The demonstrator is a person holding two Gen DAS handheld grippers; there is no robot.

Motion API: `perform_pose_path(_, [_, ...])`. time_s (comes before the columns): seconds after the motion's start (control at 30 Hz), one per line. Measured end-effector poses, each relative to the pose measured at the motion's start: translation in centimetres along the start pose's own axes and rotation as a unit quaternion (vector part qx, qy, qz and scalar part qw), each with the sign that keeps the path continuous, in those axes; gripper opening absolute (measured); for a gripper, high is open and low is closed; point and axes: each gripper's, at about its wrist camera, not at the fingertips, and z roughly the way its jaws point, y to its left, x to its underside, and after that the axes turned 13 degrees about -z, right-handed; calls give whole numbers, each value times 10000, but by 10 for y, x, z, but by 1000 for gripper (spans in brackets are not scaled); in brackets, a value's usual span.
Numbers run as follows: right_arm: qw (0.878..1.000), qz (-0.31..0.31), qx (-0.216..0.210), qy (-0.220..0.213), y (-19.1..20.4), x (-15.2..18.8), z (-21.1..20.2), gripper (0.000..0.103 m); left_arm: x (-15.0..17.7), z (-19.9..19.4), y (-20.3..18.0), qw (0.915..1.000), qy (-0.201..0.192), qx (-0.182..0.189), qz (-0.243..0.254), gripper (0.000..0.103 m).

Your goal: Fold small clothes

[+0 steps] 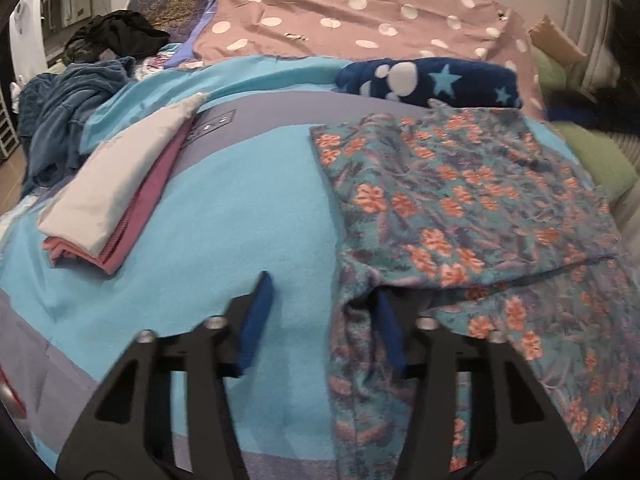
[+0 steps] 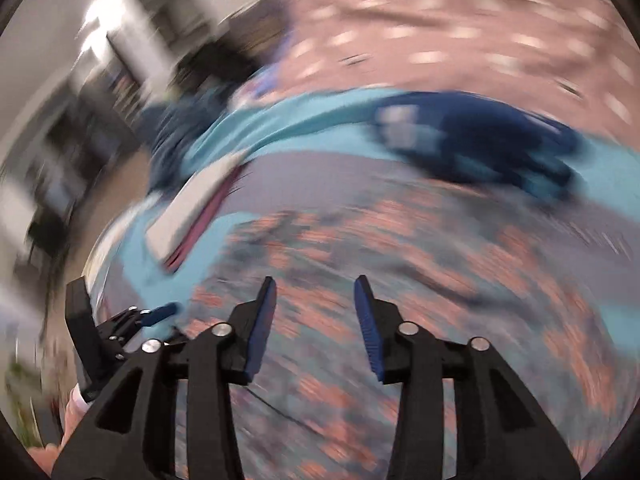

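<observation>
A teal floral garment with orange flowers lies on the blue bed cover, partly folded over itself at the right. My left gripper is open at the garment's left front edge; its right finger is under a fold of the cloth, its left finger over bare cover. In the blurred right wrist view, my right gripper is open and empty above the same floral garment. The left gripper shows there at lower left.
A folded stack of white and pink clothes lies at the left. A navy star-print fleece lies behind the floral garment. Unfolded blue and dark clothes are heaped at the far left. A pink polka-dot sheet covers the back.
</observation>
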Motion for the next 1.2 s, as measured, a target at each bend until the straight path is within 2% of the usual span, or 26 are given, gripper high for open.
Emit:
perform_pose_path(0.1, [9972, -405, -342, 522, 32, -49, 54, 43, 3, -1, -2, 9999, -57, 91, 27, 31])
perform_pose_path(0.17, [9941, -637, -348, 804, 45, -68, 82, 43, 5, -2, -4, 9998, -95, 128, 82, 26])
perform_pose_path(0.23, [9884, -744, -295, 1291, 49, -84, 113, 43, 6, -2, -4, 9998, -114, 151, 99, 25])
perform_pose_path(0.4, [9754, -1044, -163, 1935, 54, -92, 153, 44, 5, -2, 3, 9992, -61, 381, -46, 24])
perform_pose_path(0.43, [9728, -1072, -131, 2049, 56, -93, 158, 54, 4, -3, 6, 9987, -42, 487, -113, 24])
perform_pose_path(0.47, [9688, -1107, -117, 2215, 57, -92, 165, 59, 4, -3, 8, 9982, -21, 574, -170, 24])
perform_pose_path(0.5, [9653, -1143, -118, 2344, 58, -90, 168, 61, 3, -2, 11, 9976, 3, 657, -228, 24])
perform_pose_path(0.57, [9577, -1367, -80, 2533, 67, -86, 178, 59, 3, -3, 16, 9959, 41, 823, -360, 24])
perform_pose_path(0.63, [9562, -1598, -89, 2449, 79, -86, 179, 8, 3, -3, 20, 9949, 48, 902, -444, 22])
perform_pose_path(0.7, [9633, -1551, -26, 2193, 87, -93, 180, 4, 3, -5, 21, 9949, 18, 876, -492, 15])
perform_pose_path(0.73, [9683, -1491, -13, 2004, 89, -97, 180, 0, 4, -5, 22, 9951, 0, 837, -522, 14])
perform_pose_path(0.87, [9795, -1243, -93, 1584, 86, -106, 193, 0, 8, -8, 23, 9960, 32, 706, -544, 14])
perform_pose_path(0.97, [9836, -1090, 210, 1419, 78, -100, 187, 1, 10, -10, 23, 9963, 48, 678, -517, 17])
perform_pose_path(1.07, [9921, -794, 348, 903, 62, -82, 140, 2, 12, -14, 26, 9967, 35, 650, -485, 17])
perform_pose_path(1.1, [9941, -754, 455, 633, 56, -64, 111, 2, 11, -15, 27, 9967, 26, 642, -487, 17])
perform_pose_path(1.17, [9957, -643, 496, 444, 49, -33, 77, 2, 11, -18, 29, 9966, -17, 647, -508, 18])
perform_pose_path(1.2, [9976, -421, 428, 344, 41, -5, 54, 2, 11, -20, 30, 9963, -75, 667, -532, 18])
